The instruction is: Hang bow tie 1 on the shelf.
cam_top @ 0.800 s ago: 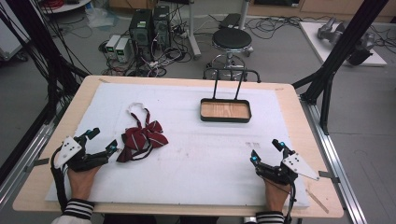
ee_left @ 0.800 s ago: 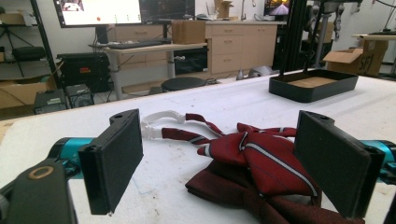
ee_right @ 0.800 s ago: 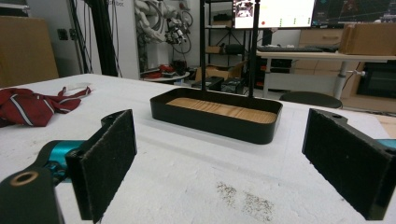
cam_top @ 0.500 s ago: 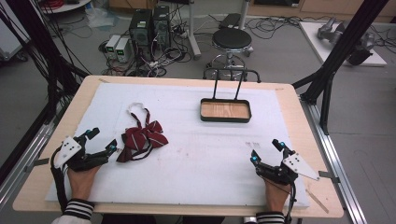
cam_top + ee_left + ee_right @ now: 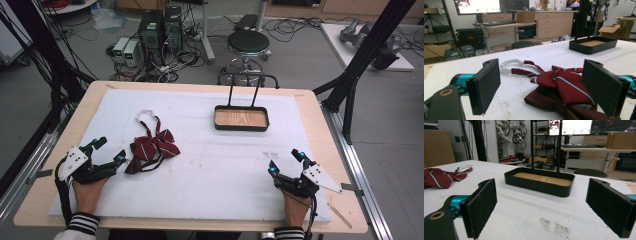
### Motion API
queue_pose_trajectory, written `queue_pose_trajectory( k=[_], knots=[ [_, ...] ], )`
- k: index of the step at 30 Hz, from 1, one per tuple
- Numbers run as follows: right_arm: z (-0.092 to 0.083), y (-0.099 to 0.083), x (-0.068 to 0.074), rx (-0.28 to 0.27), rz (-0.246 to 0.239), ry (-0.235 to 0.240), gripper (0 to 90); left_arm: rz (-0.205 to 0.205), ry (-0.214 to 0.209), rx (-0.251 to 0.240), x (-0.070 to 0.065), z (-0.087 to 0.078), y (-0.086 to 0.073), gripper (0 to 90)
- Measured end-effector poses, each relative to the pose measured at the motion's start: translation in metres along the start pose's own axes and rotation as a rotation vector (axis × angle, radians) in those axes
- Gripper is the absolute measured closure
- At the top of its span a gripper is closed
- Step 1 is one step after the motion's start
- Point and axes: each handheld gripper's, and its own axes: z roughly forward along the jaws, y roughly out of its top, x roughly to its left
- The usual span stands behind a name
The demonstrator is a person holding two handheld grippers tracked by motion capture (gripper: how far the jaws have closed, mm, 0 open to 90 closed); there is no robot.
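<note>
Left tool (image 5: 111, 150) sits wide open on the desk (image 5: 210, 200), the maroon bow tie (image 5: 152, 148) just ahead of its tips, strap trailing toward the far side. Right tool (image 5: 285, 161) gapes empty, well apart, facing the tray (image 5: 241, 128). Left is nearer.

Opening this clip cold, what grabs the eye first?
A dark red striped bow tie lies crumpled on the white mat, just ahead of the open left claw. Farther right stands a black tray with a wooden floor and tall handle; the right claw rests open near the front edge.
</note>
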Motion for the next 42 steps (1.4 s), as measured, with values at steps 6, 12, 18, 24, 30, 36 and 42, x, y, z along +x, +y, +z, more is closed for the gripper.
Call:
queue_pose_trajectory(
  k=[6, 12, 18, 24, 30, 36, 42],
  knots=[
    [0.0, 0.0, 0.0, 0.004, 0.008, -0.003, 9.1, -0.008, -0.004, 0.002, 0.001, 0.0, 0.0, 16.2],
    [0.0, 0.0, 0.0, 0.005, 0.006, -0.002, 9.1, 0.008, 0.0, 0.036, 0.004, 0.002, 0.003, 16.2],
    [0.0, 0.0, 0.0, 0.004, 0.004, -0.003, 9.1, 0.028, -0.01, 0.071, 0.009, 0.005, 0.016, 16.2],
    [0.0, 0.0, 0.0, 0.005, 0.003, -0.004, 9.1, 0.059, -0.069, 0.145, 0.012, 0.017, 0.035, 16.2],
    [0.0, 0.0, 0.0, 0.004, 0.005, -0.003, 9.1, 0.093, -0.139, 0.247, 0.01, 0.036, 0.051, 16.2],
    [0.0, 0.0, 0.0, 0.005, 0.004, -0.003, 9.1, 0.101, -0.181, 0.359, 0.01, 0.055, 0.06, 16.3],
    [0.0, 0.0, 0.0, 0.005, 0.011, -0.004, 9.2, 0.109, -0.22, 0.491, 0.009, 0.074, 0.064, 16.3]
  ],
)
